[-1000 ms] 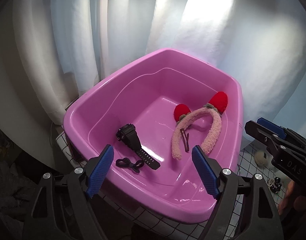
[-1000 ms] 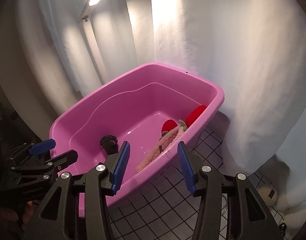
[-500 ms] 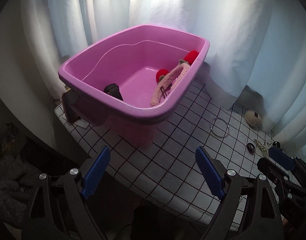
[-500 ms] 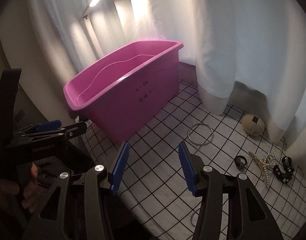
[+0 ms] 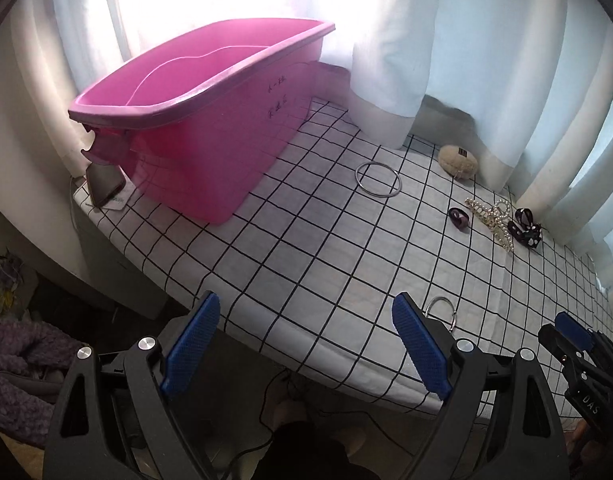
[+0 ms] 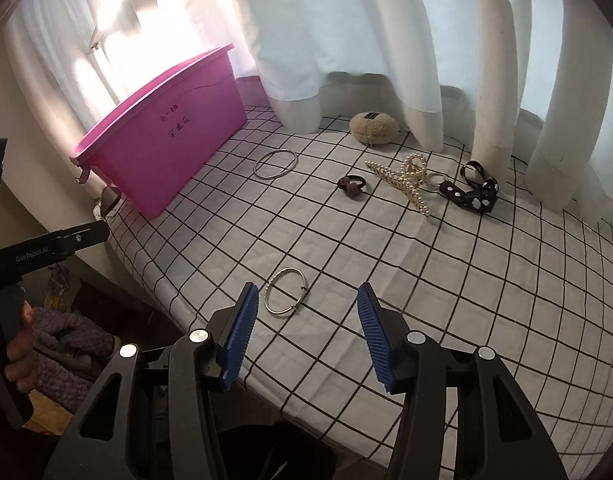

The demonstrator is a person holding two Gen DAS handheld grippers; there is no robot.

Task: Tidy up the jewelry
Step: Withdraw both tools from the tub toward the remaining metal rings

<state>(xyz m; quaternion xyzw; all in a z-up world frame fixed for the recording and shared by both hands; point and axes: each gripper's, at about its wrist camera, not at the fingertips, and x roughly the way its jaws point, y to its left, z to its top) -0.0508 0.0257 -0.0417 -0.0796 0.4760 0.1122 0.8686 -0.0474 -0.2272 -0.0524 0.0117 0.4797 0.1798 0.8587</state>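
Now both claws stand open and empty, the left claw [image 5: 302, 344] having just widened, the right claw [image 6: 306, 332] above a silver bangle [image 6: 286, 291] (flat on the checked desk [image 6: 466, 280]).

The right gripper [image 6: 308, 334] hangs over the near edge of a grid-patterned cloth [image 6: 466, 280], its blue pads [image 6: 240, 336] apart with nothing between them. A silver bangle [image 6: 286, 290] lies just ahead of the left pad. Farther back lie a larger silver ring [image 6: 275, 164], a dark hair tie [image 6: 352, 186], a pearl claw clip [image 6: 404, 182] and a black bow [image 6: 476, 194]. A pink tub [image 6: 162, 140] stands at the left. The left gripper [image 6: 46, 250] enters from the left edge.
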